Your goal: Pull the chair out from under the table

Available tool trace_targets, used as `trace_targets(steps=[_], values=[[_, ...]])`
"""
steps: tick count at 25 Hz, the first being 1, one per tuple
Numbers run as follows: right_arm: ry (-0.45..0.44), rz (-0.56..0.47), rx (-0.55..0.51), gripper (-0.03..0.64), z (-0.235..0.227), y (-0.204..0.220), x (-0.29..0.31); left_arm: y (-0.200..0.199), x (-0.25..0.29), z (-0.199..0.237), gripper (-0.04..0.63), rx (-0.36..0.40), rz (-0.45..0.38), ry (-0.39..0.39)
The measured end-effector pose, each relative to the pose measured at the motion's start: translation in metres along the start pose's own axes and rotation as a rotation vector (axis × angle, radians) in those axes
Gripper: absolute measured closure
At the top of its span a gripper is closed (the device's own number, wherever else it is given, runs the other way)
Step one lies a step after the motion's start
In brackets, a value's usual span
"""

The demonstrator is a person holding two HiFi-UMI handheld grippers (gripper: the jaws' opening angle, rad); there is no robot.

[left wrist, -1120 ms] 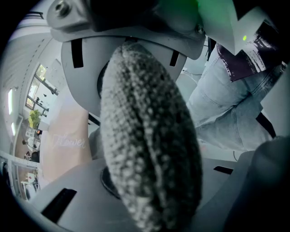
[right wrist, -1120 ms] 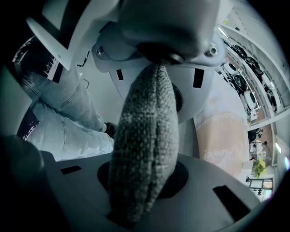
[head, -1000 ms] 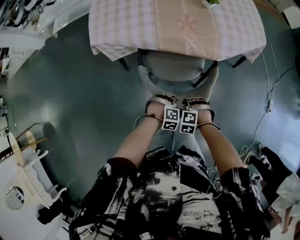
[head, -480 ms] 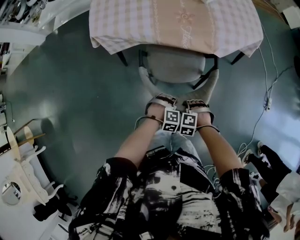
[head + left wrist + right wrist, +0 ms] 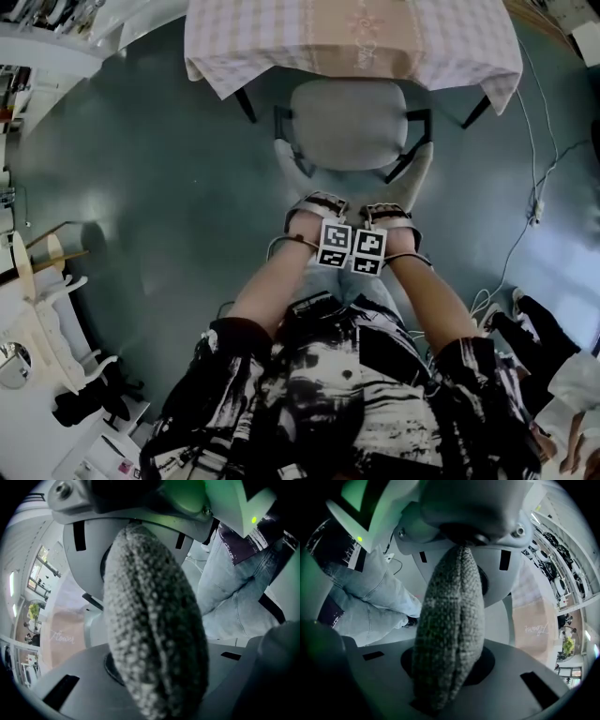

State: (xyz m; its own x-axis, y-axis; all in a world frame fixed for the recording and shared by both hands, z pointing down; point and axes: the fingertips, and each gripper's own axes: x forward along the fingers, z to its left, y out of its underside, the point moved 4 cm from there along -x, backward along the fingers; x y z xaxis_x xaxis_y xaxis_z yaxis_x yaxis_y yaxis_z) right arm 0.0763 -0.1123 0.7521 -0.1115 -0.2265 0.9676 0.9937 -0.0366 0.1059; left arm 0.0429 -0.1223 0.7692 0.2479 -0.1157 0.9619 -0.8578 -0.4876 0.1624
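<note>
Head view: the chair (image 5: 349, 122) stands on the floor just on the near side of the table (image 5: 234, 47), its grey seat almost wholly out in the open and only its far edge meeting the hanging hem of the checked tablecloth (image 5: 450, 56). The chair's back (image 5: 287, 165) is on the near side, towards the person, and curves from left to right along the near edge of the seat. The left gripper (image 5: 319, 199) and the right gripper (image 5: 387, 208) sit side by side on the middle of that back, both pointing steeply down, their marker cubes touching or nearly so.

The left gripper view shows the two grey jaws pressed onto the knitted cover of the chair's back, which fills the gap between them from top to bottom. The right gripper view shows the same: its jaws pinch the woven cover, with the padding bulging out on both sides of the grip.

The person's forearms run from the grippers back to a black-and-white patterned shirt (image 5: 347, 394), and pale jeans (image 5: 234, 592) appear just behind the chair's back in both gripper views. Dark table legs (image 5: 246, 105) show under the cloth to the left and right of the seat. The floor (image 5: 169, 187) is a dull grey-green. White furniture (image 5: 42, 328) stands at the far left, thin cables (image 5: 539, 187) trail over the floor on the right, and another person's legs (image 5: 544, 328) are at the near right corner
</note>
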Motion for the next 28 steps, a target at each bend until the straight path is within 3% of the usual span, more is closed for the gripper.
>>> trace_targets(steps=[7,28], values=[[-0.005,-0.006,-0.020,0.563,0.032,0.004,-0.011,-0.022,-0.006,-0.027,0.502,-0.024,0.004,0.001],[0.002,0.012,0.023,0.563,0.131,-0.024,-0.029,-0.049,-0.021,-0.124,0.502,0.012,-0.007,0.001]])
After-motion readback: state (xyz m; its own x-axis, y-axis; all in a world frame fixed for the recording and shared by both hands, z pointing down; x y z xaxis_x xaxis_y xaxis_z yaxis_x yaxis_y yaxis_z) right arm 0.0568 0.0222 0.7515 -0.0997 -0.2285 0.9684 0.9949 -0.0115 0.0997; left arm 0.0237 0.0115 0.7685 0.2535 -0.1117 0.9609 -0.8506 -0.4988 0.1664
